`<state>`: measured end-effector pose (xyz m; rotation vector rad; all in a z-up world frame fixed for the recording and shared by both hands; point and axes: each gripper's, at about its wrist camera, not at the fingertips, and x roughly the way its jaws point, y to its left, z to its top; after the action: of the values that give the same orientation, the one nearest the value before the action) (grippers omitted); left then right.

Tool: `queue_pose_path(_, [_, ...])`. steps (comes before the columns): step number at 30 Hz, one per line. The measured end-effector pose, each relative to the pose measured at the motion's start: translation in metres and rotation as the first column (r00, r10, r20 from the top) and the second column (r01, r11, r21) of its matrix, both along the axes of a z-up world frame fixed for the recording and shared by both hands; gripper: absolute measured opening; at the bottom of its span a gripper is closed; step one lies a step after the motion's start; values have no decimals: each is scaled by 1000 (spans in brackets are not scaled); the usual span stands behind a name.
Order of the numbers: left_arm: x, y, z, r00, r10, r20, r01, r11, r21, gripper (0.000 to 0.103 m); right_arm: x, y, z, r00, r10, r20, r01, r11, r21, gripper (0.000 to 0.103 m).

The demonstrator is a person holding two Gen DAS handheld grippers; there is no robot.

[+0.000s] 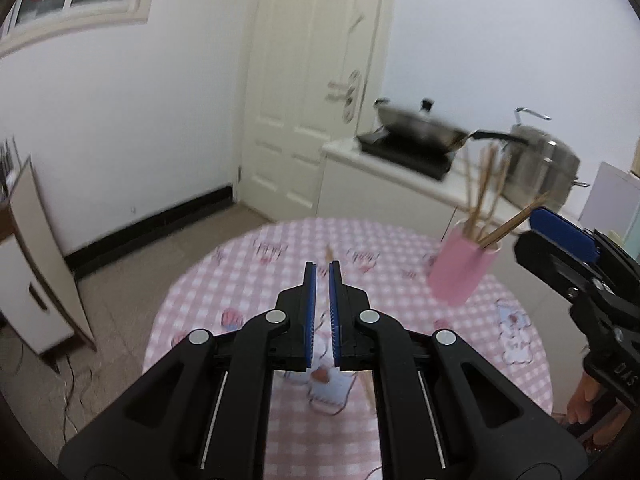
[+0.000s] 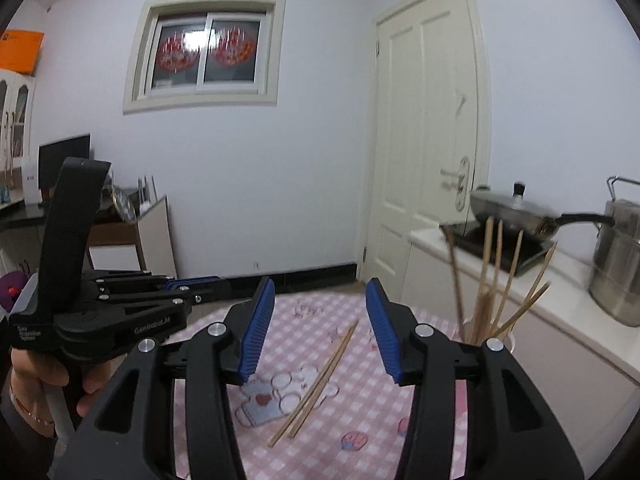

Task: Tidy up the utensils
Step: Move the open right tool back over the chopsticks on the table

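Note:
A pair of wooden chopsticks (image 2: 316, 384) lies on the pink checked tablecloth (image 2: 352, 420), below and between my right gripper's fingers. My right gripper (image 2: 320, 324) is open and empty above them. A pink holder (image 1: 464, 268) with several chopsticks stands at the table's right; in the right wrist view only its chopsticks (image 2: 496, 280) show. My left gripper (image 1: 322, 280) is nearly shut with a narrow gap, holding nothing I can see; a chopstick (image 1: 329, 254) pokes out beyond its tips on the table. The left gripper also shows in the right wrist view (image 2: 200, 282).
A white counter (image 1: 400, 168) behind the table holds a wok on a cooktop (image 1: 420, 132) and a steel pot (image 1: 544, 164). A white door (image 1: 316, 80) is behind. A cabinet (image 1: 36, 272) stands at the left.

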<state>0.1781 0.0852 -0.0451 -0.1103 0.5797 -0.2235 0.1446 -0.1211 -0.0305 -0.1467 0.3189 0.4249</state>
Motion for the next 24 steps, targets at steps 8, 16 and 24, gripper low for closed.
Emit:
queue_pose_path(8, [23,5,-51,991,9,-133,-12,1000,-24,49,31,12,-50,988,-45,-149,32,996,-85,46])
queue_pose_path(16, [41,-10,-75,985,-4,-170,5,1000,7,68,57,17,-93,958,-89,-271,53,989,-136,46])
queue_pose_path(24, [57,-16,-100,971,-14,-238,20,999,25,68,80,10,-122,907,-82,-412,46,994,-98,46])
